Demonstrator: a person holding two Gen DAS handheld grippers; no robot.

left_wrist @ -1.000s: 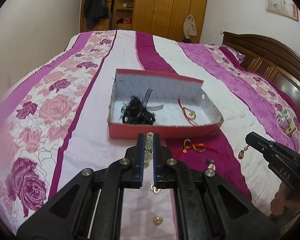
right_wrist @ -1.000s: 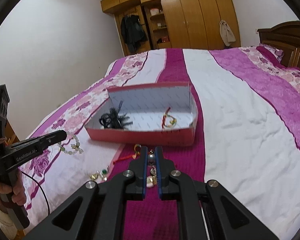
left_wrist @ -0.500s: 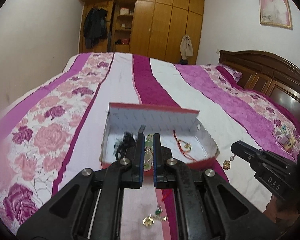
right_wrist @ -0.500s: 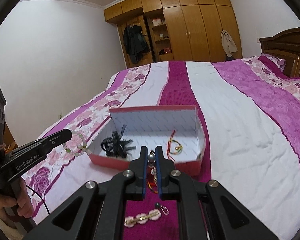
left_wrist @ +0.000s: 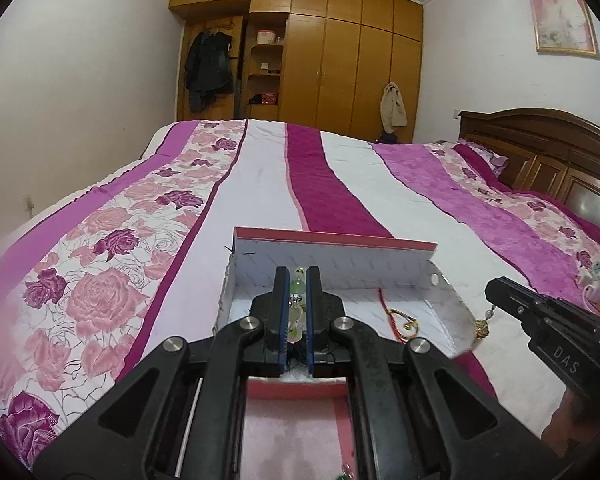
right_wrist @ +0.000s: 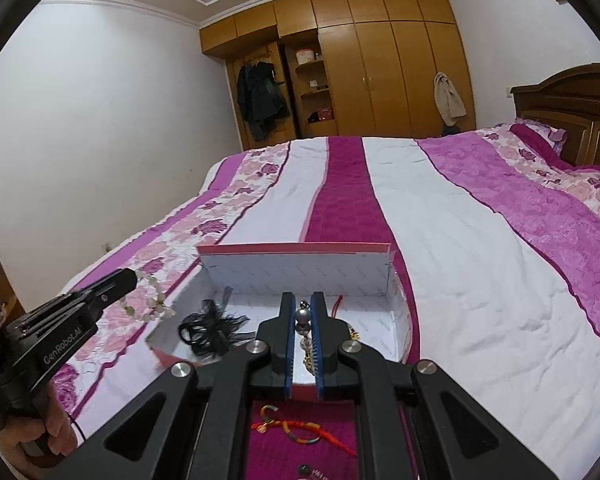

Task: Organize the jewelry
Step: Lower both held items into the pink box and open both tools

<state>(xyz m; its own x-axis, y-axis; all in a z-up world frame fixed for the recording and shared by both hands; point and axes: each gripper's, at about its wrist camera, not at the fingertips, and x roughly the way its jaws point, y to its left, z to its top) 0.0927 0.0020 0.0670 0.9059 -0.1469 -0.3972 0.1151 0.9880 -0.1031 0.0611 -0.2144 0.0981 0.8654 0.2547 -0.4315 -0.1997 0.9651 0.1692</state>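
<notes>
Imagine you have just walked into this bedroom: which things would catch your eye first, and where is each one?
The bed's bold magenta, white and rose-print striped quilt fills the room. On it sits a shallow red cardboard box with a white lining, holding a black feathery hair clip on its left side. Above the box, the left gripper pinches a pale green bead bracelet, and the right gripper pinches a dangling gold earring with a grey pearl.

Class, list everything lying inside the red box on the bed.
Inside the red box: a black feathery piece and a red cord bracelet. The grippers hide its near floor.
</notes>
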